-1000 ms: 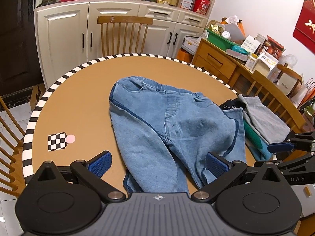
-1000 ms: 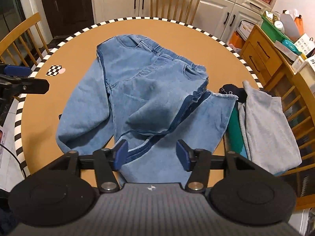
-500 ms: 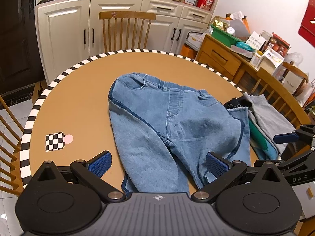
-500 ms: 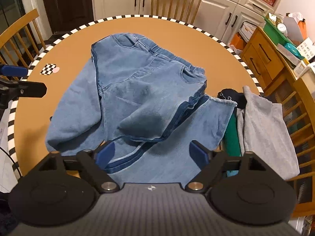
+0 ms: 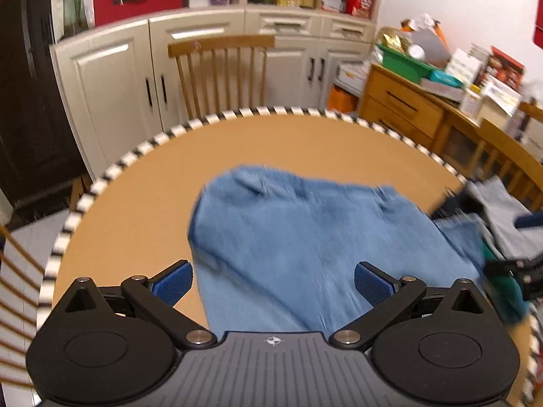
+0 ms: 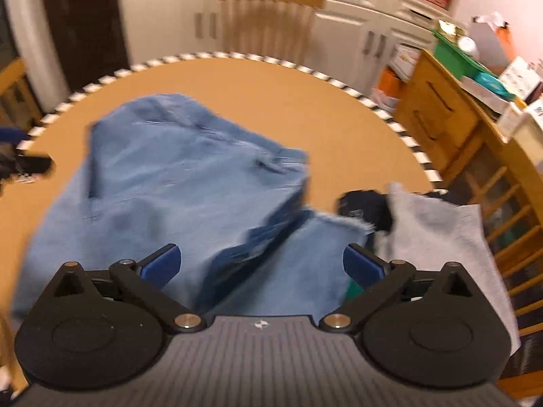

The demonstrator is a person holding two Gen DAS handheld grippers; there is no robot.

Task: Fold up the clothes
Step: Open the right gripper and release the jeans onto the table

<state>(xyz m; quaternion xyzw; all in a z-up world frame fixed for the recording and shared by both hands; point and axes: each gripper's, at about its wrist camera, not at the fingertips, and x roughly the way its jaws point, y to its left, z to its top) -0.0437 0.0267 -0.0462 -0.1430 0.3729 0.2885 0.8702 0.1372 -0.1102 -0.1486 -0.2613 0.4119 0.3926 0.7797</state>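
Observation:
A pair of light blue jeans (image 5: pixel 305 237) lies partly folded on the round brown table (image 5: pixel 146 203); it also shows in the right wrist view (image 6: pixel 176 186), with one leg end (image 6: pixel 305 257) spread toward the near right. My left gripper (image 5: pixel 273 285) is open and empty above the jeans' near edge. My right gripper (image 6: pixel 261 266) is open and empty above the leg end. Both views are blurred by motion.
A pile of grey, green and dark clothes (image 6: pixel 434 230) lies at the table's right edge. Wooden chairs (image 5: pixel 220 74) stand around the table. White cabinets (image 5: pixel 112 78) and a cluttered wooden sideboard (image 5: pixel 414 105) stand behind.
Both grippers have tilted up and moved in closer to the table. The right gripper's jaws opened wider a second ago. The jeans lie as before.

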